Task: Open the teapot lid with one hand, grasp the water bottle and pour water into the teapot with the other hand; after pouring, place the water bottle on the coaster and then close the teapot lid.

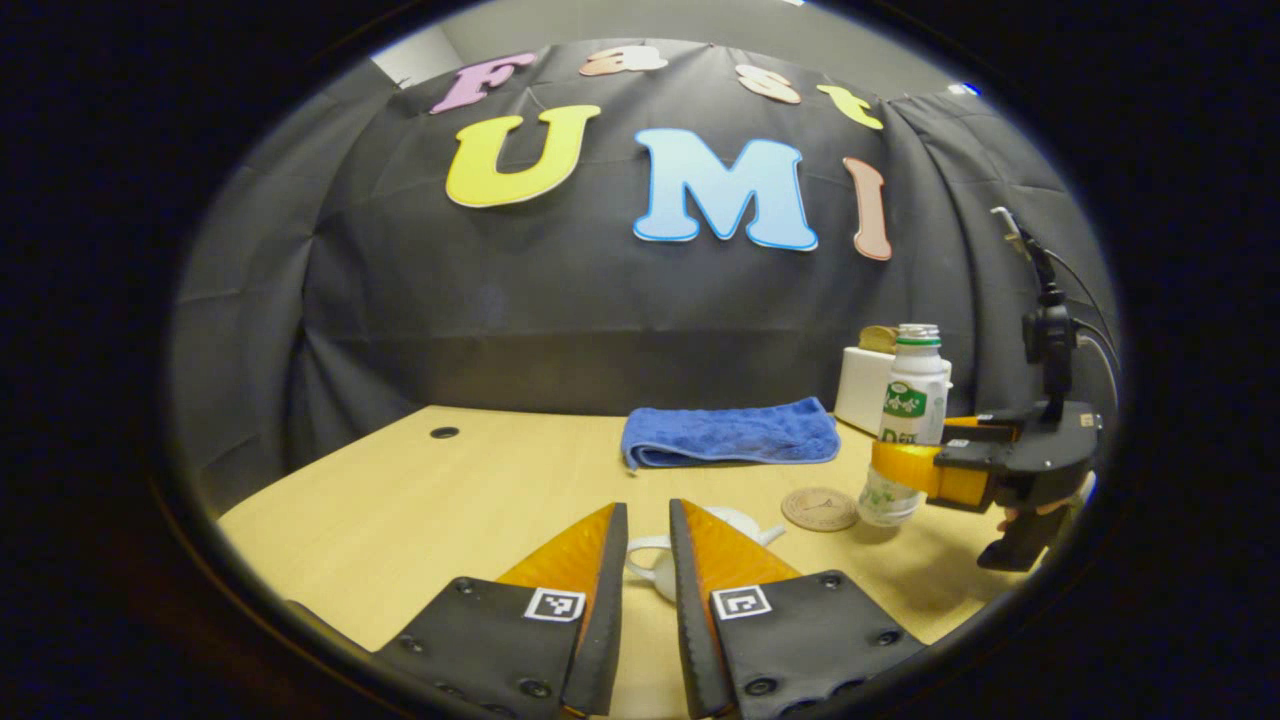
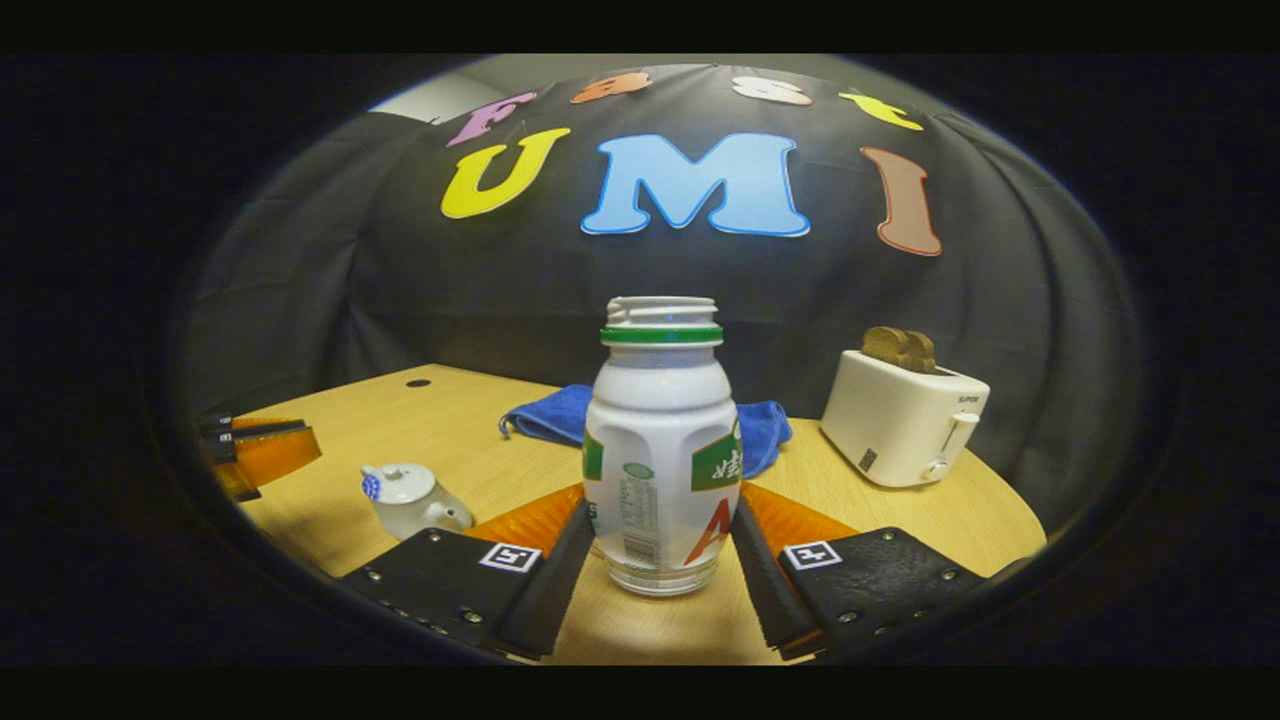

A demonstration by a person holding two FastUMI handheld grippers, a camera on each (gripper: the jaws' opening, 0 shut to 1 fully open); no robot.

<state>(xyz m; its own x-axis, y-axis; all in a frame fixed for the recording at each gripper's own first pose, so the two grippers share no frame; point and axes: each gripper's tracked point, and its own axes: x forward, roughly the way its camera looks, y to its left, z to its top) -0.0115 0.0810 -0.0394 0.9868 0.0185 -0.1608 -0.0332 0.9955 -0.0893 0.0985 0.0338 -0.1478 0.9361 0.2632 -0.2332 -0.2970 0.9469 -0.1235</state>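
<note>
A black cloth wall hangs behind a light wooden table with a cable hole.

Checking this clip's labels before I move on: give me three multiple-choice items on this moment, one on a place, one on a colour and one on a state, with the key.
1. Where does the coaster lie?
A. Under the teapot
B. On the table, just beside the water bottle
C. On top of the folded towel

2. What colour is the folded towel?
A. Red
B. Blue
C. White

3. How is the teapot lid?
A. Seated on the teapot
B. Lying on the coaster
C. Lying on the folded towel

Key:
1 B: in the left gripper view the coaster sits bare on the table next to the water bottle's base.
2 B: both views show blue cloth.
3 A: in the right gripper view the teapot lid caps the teapot.
</note>
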